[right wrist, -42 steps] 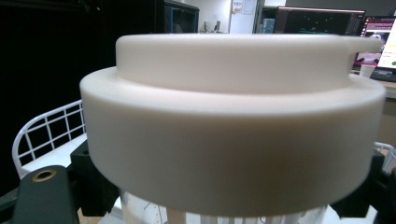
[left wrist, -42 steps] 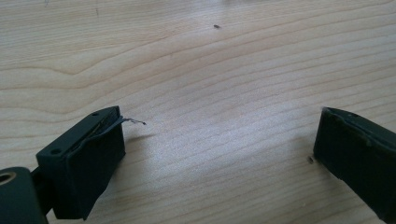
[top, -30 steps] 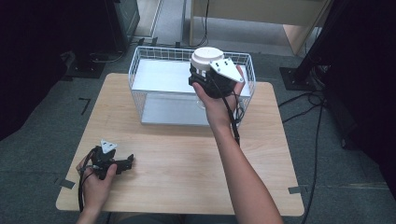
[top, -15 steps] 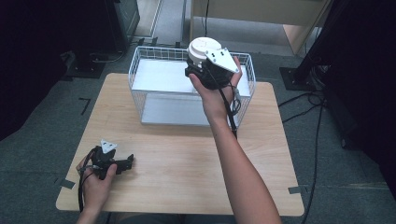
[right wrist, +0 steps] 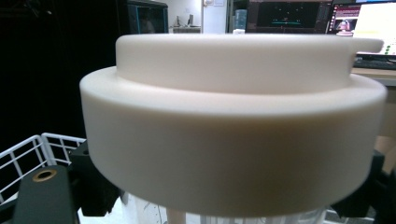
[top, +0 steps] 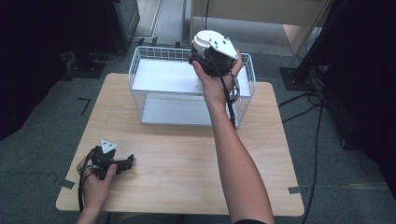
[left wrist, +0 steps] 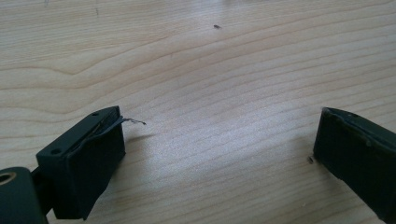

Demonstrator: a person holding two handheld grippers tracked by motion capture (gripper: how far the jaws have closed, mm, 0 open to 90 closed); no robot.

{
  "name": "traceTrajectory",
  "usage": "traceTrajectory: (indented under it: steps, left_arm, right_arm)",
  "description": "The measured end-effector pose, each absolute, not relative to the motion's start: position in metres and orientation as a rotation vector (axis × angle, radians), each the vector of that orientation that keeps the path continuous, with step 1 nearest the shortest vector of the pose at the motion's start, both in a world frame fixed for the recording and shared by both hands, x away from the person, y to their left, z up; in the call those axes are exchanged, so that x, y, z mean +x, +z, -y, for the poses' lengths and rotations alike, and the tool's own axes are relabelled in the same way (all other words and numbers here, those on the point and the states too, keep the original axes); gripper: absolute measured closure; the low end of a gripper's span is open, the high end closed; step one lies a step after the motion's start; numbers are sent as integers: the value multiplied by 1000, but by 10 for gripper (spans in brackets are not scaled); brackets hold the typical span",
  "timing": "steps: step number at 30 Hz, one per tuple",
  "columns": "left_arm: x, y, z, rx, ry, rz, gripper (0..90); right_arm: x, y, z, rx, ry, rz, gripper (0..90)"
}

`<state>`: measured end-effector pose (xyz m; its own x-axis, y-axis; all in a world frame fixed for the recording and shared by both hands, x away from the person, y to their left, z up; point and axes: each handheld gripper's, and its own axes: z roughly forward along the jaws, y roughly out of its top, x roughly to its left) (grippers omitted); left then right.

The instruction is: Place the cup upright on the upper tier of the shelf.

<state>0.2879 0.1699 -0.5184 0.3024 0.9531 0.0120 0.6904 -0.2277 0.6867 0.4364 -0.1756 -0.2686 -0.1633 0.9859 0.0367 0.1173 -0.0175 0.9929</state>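
Observation:
A container with a wide white lid (top: pixel 204 39) (right wrist: pixel 233 116) and a clear body hangs above the back right part of a white wire basket (top: pixel 154 49). My right gripper (top: pixel 206 55) (right wrist: pixel 229 198) is shut on it just under the lid, one black jaw on each side. My left gripper (top: pixel 128 163) (left wrist: pixel 219 154) lies on the wooden table (top: pixel 182 158) near its front left corner. Its jaws stand wide apart with only bare wood between them.
The basket stands at the table's back middle, with a white floor and wire walls (right wrist: pixel 28 149). Dark equipment, cables and stands surround the table on the floor. Monitors glow in the background of the right gripper view.
My right gripper has risen with the container and moved slightly farther back over the basket. The left gripper has stayed put.

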Motion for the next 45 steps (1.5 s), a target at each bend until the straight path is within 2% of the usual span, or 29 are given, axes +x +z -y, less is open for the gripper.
traceTrajectory:
  steps: [10,26,27,31,45]
  left_arm:
    - [288,-519,-170,1998,595,-1455,24]
    - [288,-519,-170,1997,595,-1456,24]
    - [288,-519,-170,1998,595,-1456,24]
    - [288,-519,-169,1992,595,-1458,24]
    - [288,-519,-169,1991,598,-1458,24]
  right_arm:
    - [459,-266,170,1251,1308,-1425,155]
    - [453,-278,168,1193,1306,-1496,137]
    - [451,-281,167,1191,1304,-1514,87]
    - [447,-286,166,1181,1267,-1548,9]
    - [423,-306,175,1158,1272,-1595,0]
